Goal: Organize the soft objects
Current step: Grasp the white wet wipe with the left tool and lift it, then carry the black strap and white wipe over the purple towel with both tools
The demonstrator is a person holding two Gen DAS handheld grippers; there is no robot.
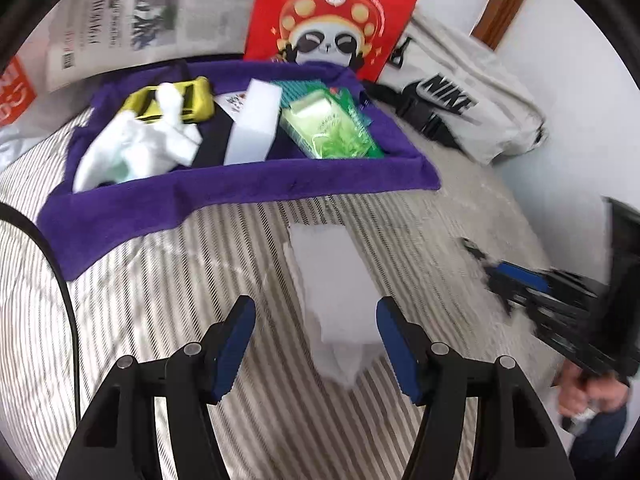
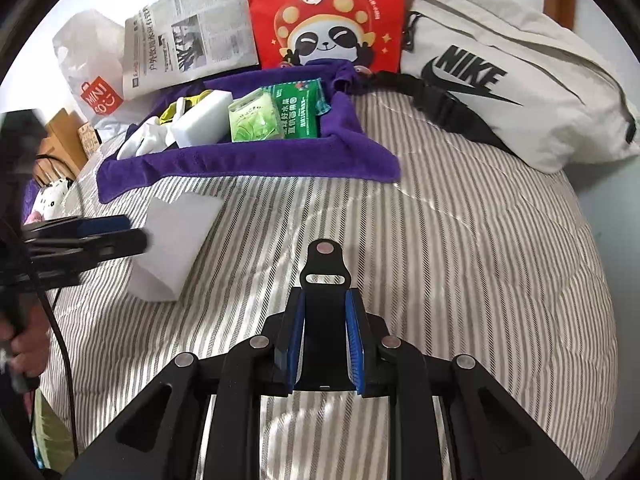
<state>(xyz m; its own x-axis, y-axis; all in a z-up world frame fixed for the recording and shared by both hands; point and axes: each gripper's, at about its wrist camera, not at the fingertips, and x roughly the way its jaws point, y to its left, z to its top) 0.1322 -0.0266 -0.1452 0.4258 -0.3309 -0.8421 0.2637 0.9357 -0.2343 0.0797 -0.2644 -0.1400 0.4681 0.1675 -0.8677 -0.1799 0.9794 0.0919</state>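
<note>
A white sponge block (image 1: 334, 292) lies on the striped bedspread; it also shows in the right wrist view (image 2: 176, 244). My left gripper (image 1: 316, 312) is open, its blue pads on either side of the block's near end. My right gripper (image 2: 324, 312) is shut on a black flat clip-like piece (image 2: 324, 280) and hovers over the bedspread, right of the block. A purple cloth tray (image 1: 240, 196) at the back holds a second white sponge (image 1: 254, 124), green tissue packs (image 1: 332, 124), a white crumpled bag (image 1: 132, 148) and a yellow item (image 1: 192, 96).
A red panda bag (image 1: 332, 12) and newspaper (image 1: 132, 12) stand behind the tray. A grey Nike bag (image 2: 500, 76) lies at the back right. A Miniso bag (image 2: 92, 76) is at the left. A black cable (image 1: 52, 264) runs along the left side.
</note>
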